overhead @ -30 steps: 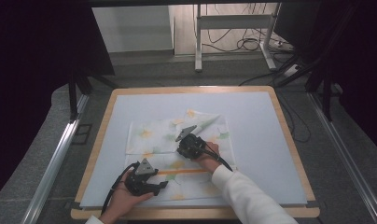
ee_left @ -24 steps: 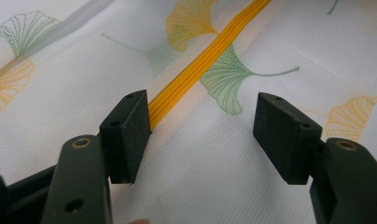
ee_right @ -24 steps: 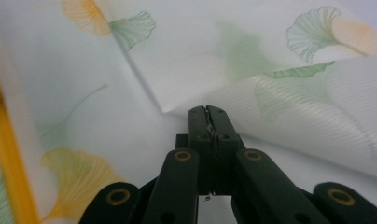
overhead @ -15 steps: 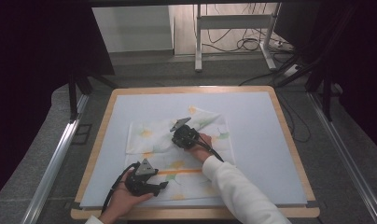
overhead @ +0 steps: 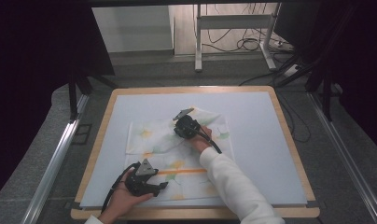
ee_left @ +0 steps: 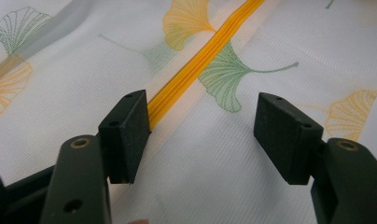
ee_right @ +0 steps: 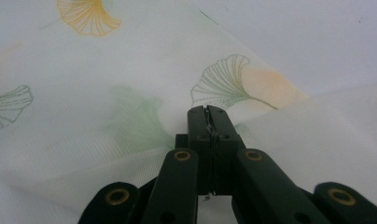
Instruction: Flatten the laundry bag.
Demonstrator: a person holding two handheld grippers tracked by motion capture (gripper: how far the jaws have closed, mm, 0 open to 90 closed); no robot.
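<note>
The right tongs (overhead: 183,122) pinch a fold of the ginkgo-print cloth (overhead: 177,165) over mid-bench while the left tongs (ee_left: 200,135) rest spread on its near part — the thin fabric could slip free, or the fold drag crooked.

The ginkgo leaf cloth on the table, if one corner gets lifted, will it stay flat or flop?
The cloth likely flops: where the right gripper pinches it, it drapes in soft folds. It seems light and thin, since the print shows through the folded layer. It may slide on the smooth table, so the open left gripper could pin it.
</note>
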